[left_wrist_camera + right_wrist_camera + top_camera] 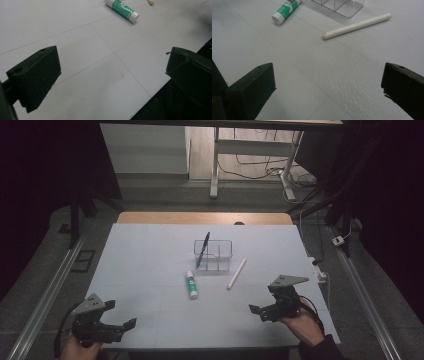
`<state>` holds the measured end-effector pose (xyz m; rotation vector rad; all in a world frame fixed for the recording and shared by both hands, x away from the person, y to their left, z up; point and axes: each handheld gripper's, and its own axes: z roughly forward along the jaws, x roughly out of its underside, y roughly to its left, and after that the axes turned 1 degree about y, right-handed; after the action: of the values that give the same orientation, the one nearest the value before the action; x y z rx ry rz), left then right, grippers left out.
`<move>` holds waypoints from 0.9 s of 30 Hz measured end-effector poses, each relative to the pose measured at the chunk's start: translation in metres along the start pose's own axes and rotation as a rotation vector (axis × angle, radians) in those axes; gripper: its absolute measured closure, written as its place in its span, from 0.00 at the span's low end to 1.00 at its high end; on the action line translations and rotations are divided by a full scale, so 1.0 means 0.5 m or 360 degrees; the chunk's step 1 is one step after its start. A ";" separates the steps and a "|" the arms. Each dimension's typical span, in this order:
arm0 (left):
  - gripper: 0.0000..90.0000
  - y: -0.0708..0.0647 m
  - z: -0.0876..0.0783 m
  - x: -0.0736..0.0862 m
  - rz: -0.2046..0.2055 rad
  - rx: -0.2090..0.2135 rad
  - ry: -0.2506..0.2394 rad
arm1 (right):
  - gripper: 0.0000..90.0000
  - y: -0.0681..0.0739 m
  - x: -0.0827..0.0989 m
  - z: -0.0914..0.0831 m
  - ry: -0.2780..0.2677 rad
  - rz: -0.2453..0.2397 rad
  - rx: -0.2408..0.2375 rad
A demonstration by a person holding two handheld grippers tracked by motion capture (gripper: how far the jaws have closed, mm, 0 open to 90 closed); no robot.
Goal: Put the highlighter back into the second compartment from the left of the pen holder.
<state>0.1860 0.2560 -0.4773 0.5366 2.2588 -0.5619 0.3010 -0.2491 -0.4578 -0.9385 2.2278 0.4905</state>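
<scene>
A clear plastic organizer (214,255) stands mid-table with a blue pen (203,249) leaning upright in its left compartment. In front of it lies a green-and-white glue stick (191,284) (122,9) (286,10). To its right a white stick (236,273) (357,26) lies slanted on the sheet. My left gripper (122,319) (112,72) hovers open over the near left corner. My right gripper (261,311) (328,85) is open near the front right, with the white stick and organizer (342,6) ahead of it. Nothing sits between either pair of jaws.
A white sheet (150,265) covers the wooden table (150,217). The table's front edge runs just under both hands. Metal rails flank the table on the floor. Behind it stand a desk frame (215,170) and loose cables.
</scene>
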 end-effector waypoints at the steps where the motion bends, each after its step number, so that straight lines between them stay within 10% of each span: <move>1: 0.00 0.000 0.000 0.000 -0.0002 0.0000 0.0001 | 0.00 -0.001 -0.003 0.004 0.0011 -0.0003 0.0002; 27: 0.00 0.001 0.005 -0.002 0.0010 0.0021 0.0024 | 0.00 -0.021 -0.083 0.156 0.0157 -0.0108 -0.0031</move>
<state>0.1882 0.2550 -0.4783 0.5565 2.2683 -0.5717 0.3639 -0.1928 -0.4850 -1.0653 2.2739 0.4442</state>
